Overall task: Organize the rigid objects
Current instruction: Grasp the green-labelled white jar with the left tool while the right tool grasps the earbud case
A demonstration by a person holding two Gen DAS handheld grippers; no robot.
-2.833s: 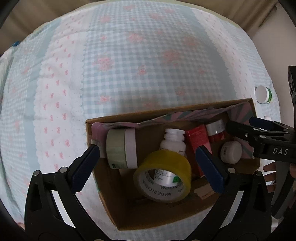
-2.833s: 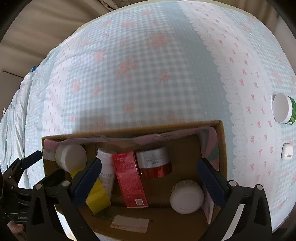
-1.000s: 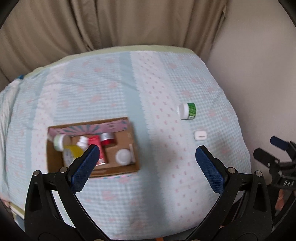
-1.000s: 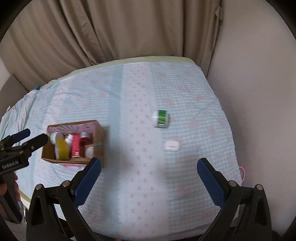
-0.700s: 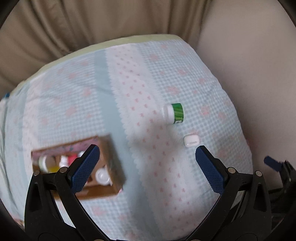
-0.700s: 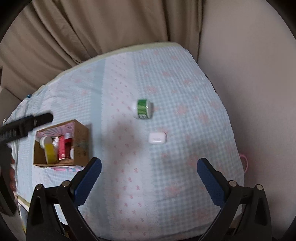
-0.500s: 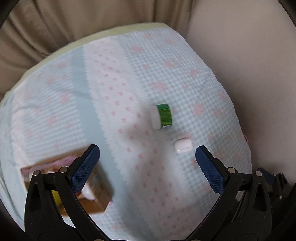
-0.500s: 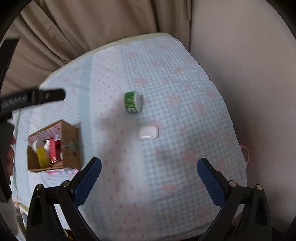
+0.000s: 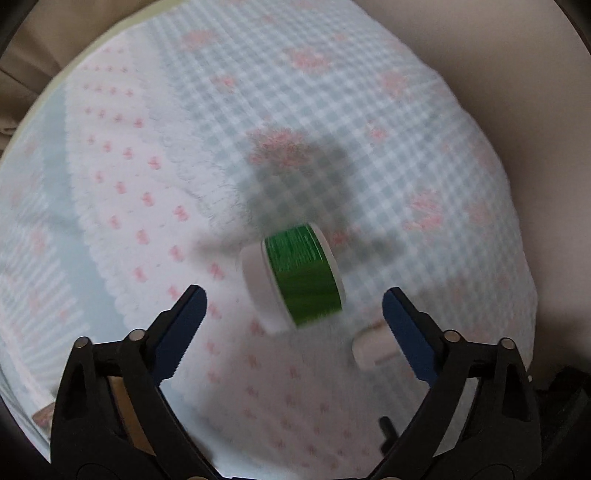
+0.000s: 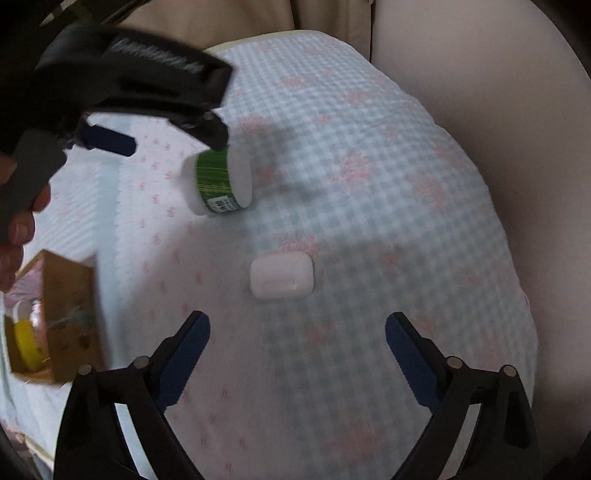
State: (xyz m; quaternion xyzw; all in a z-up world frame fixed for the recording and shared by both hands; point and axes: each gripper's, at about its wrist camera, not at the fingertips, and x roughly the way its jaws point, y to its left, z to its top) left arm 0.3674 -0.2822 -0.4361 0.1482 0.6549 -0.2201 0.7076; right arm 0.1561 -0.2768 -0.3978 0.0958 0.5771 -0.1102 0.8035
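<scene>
Two items loose on bed [image 10: 369, 147]: green jar [image 9: 295, 275] on its side, white case [image 10: 282, 277]. Left gripper [image 9: 293, 325] and right gripper [image 10: 297, 350] both spread, empty. Risk: jar rolls if nudged; soft bedding lets case sink, pinch slips.

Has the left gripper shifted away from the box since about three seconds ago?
Yes. The left gripper was over the cardboard box; now it hangs open above the green-labelled jar, well to the box's right.

Home bedroom. A bed [image 10: 369, 184] fills both views, covered in a soft quilt of pale blue gingham and white strips with pink bows and flowers. Beige curtains [image 10: 325, 14] hang behind it; a plain cream wall [image 10: 480, 74] runs along one side. A cardboard box [image 10: 70, 314] of toiletries and tape sits on the bed.
</scene>
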